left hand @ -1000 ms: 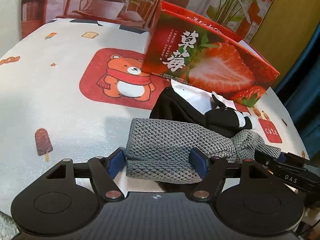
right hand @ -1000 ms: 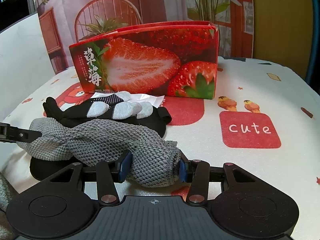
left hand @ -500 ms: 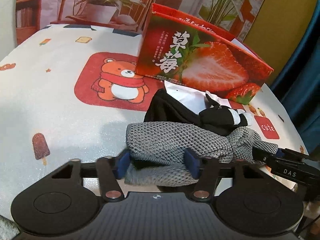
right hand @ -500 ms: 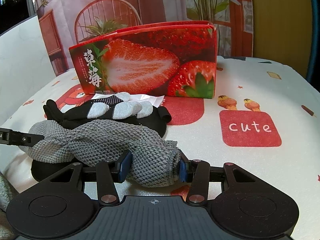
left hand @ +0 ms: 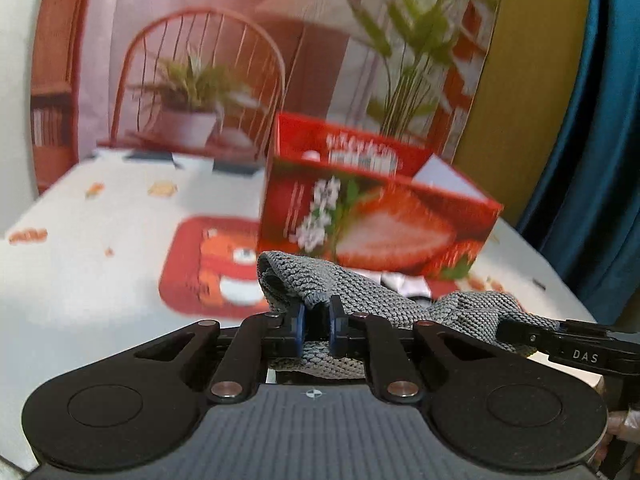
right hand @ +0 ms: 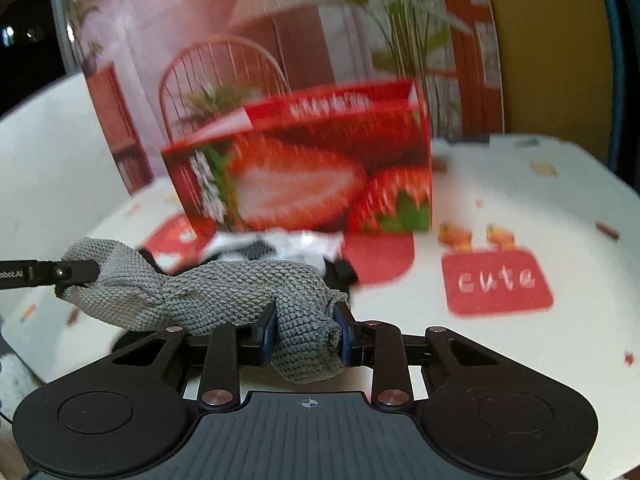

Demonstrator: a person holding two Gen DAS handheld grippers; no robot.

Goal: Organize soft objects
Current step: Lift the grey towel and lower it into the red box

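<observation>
A grey knitted cloth point(left hand: 360, 292) hangs stretched between both grippers, lifted above the table. My left gripper point(left hand: 318, 326) is shut on one end of it. My right gripper point(right hand: 306, 332) is shut on the other end point(right hand: 304, 340); it shows in the left wrist view point(left hand: 560, 344) at the right. A black and white glove point(right hand: 280, 248) lies on the table behind the cloth, mostly hidden. The open red strawberry box point(right hand: 304, 176) stands beyond it, also in the left wrist view point(left hand: 376, 220).
The table wears a white cloth point(right hand: 520, 208) with a red "cute" patch point(right hand: 496, 280) and a bear patch point(left hand: 216, 264). A backdrop with a printed chair and plants point(left hand: 200, 88) stands behind. A blue curtain point(left hand: 600, 160) hangs at right.
Both grippers have closed tighter on the grey cloth and lifted it off the table, away from the glove. Both views have tilted upward and blurred with motion.
</observation>
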